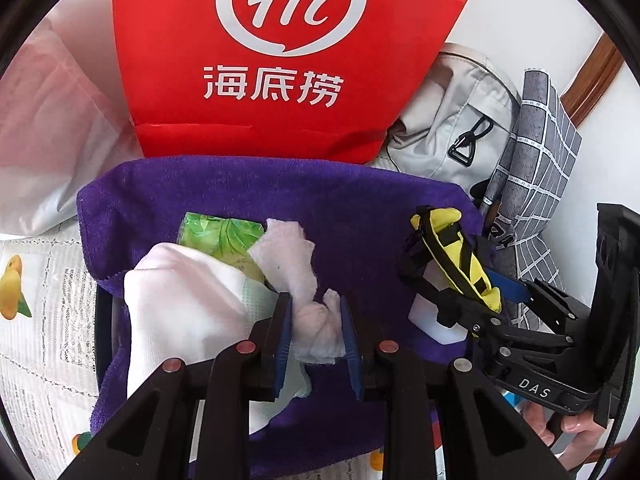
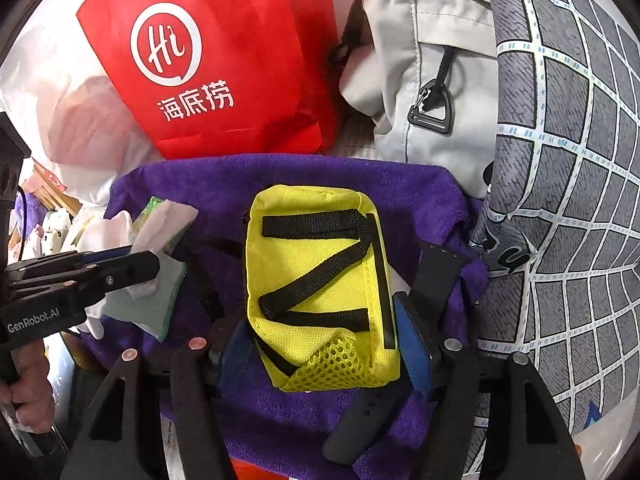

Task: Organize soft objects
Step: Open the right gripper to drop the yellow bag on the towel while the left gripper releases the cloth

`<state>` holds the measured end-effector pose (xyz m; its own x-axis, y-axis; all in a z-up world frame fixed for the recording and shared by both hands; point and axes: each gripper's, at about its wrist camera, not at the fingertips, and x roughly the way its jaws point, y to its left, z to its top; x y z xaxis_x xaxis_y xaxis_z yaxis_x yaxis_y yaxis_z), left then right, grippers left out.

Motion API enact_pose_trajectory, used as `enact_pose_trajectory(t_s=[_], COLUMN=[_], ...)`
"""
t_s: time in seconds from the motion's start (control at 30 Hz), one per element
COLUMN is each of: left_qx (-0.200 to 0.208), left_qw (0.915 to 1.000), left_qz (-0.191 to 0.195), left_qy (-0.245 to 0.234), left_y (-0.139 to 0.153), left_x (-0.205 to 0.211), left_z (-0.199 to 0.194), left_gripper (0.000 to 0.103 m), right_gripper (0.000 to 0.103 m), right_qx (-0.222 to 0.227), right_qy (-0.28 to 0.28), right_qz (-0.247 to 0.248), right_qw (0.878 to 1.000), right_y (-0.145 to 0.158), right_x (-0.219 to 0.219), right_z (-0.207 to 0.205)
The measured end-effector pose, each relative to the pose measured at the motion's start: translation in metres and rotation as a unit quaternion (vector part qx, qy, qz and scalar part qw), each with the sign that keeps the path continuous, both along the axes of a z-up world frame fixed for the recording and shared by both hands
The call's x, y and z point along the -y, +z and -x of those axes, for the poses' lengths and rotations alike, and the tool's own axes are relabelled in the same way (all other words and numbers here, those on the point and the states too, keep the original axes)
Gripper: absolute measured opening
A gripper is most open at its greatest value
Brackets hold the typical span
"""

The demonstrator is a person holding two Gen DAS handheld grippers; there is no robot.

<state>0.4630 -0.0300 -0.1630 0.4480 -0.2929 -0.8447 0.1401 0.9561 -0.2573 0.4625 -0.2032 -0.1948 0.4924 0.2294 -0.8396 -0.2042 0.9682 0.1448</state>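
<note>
The left gripper (image 1: 316,336) jaws clench a crumpled white tissue (image 1: 316,332); the right gripper (image 2: 324,344) jaws stand loose around the yellow pouch (image 2: 320,280) (probably to set both on the purple towel (image 2: 320,176)).

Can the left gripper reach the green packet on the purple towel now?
Probably not yet. The left gripper is shut on a white tissue, and a white cloth partly covers the green packet. It would have to drop the tissue first.
</note>
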Motion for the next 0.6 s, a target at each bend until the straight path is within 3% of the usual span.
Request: enact_pose_trajectory(t_s=[0.17, 0.27, 0.6], left_qx=[-0.006, 0.002, 0.025], left_qw=[1.0000, 1.0000, 0.9997], left_qz=[0.007, 0.006, 0.001], left_qy=[0.004, 0.001, 0.005], left_y=[0.001, 0.007, 0.033], left_x=[-0.002, -0.004, -0.009], left_z=[-0.002, 0.002, 0.021], left_gripper=[0.031, 0.050, 0.052], right_gripper=[0.073, 0.079, 0.079], right_qx=[0.000, 0.009, 0.057], right_qy=[0.010, 0.018, 0.019], right_qz=[0.003, -0.003, 0.016], right_qw=[1.000, 1.000, 0.998], right_y=[0.002, 0.008, 0.046], right_x=[0.002, 0.001, 0.000], right_z=[0.002, 0.004, 0.029])
